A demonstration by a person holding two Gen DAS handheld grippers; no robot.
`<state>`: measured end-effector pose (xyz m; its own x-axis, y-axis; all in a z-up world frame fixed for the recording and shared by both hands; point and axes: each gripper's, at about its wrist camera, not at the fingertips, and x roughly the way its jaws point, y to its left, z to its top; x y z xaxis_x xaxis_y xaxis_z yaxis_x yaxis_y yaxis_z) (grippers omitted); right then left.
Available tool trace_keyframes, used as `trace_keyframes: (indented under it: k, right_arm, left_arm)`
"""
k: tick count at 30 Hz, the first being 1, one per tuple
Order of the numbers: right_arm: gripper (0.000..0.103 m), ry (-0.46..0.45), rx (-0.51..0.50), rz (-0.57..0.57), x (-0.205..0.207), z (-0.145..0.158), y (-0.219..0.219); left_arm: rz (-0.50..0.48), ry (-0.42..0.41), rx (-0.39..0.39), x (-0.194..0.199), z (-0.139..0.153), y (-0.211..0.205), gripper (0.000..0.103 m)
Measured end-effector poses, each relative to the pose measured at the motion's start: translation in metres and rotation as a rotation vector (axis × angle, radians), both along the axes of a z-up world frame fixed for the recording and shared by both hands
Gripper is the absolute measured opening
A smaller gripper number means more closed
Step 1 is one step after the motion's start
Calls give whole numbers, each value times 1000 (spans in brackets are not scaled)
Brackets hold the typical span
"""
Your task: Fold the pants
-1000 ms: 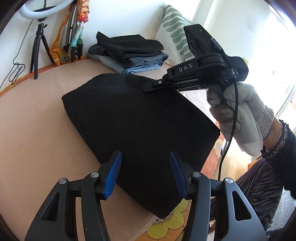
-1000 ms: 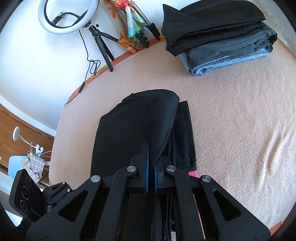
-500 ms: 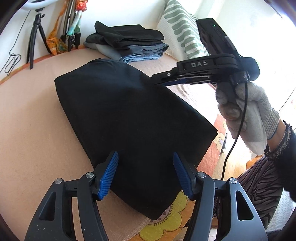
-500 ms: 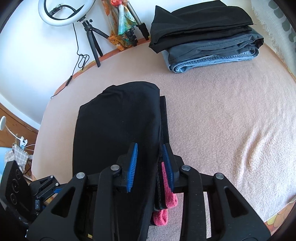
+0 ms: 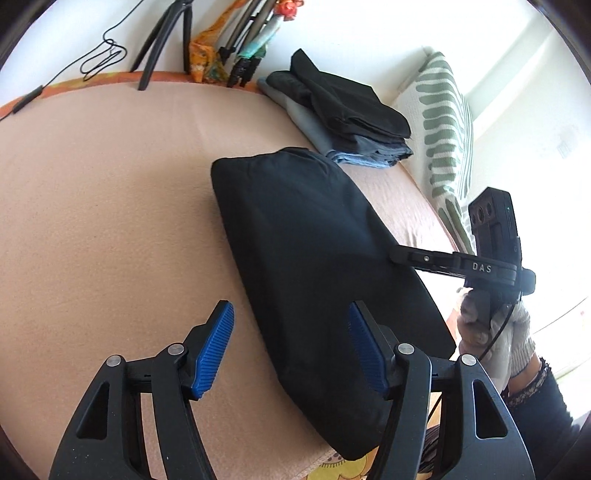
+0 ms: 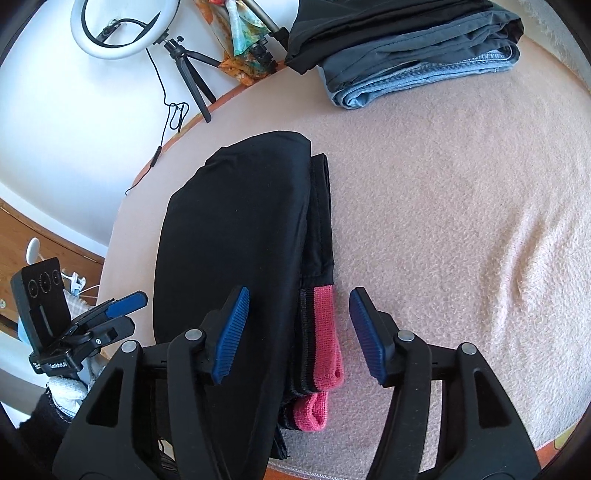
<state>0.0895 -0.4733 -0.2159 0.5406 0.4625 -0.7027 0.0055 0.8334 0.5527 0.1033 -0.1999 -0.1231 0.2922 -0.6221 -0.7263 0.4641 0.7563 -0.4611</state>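
The black pants (image 5: 314,251) lie folded into a long flat bundle on the peach blanket (image 5: 92,221). In the right wrist view the pants (image 6: 232,236) show a pink waistband (image 6: 325,332) at the near end. My left gripper (image 5: 291,347) is open and empty, above the bundle's near left edge. My right gripper (image 6: 299,332) is open and empty, spread over the pink waistband. It also shows in the left wrist view (image 5: 397,255), at the bundle's right edge, apart from the cloth as far as I can tell.
A stack of folded clothes (image 5: 347,122) lies at the back of the bed, also in the right wrist view (image 6: 406,48). A striped pillow (image 5: 443,125) leans at the right. A ring light on a tripod (image 6: 122,33) stands by the wall. The bed's front edge (image 6: 332,474) is close.
My right gripper has opened from shut on the pants to wide open, letting the cloth go. Both grippers have drawn back a little from the bundle.
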Motion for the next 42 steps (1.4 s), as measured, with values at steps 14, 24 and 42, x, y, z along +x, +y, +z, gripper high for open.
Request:
trace_keyframes:
  k: [14,24,42]
  right_arm:
    - [68,-21,39,103,8,-23,11]
    - [67,-48,74,137,5,-25,7]
    - [54,-45,152,93,4,-26,12]
  left_arm:
    - [-2,33,26,14,-13,-9,64]
    - [18,108,-55,17,-28,-9,64]
    - [-37,113,-151,9,-32,-15,63]
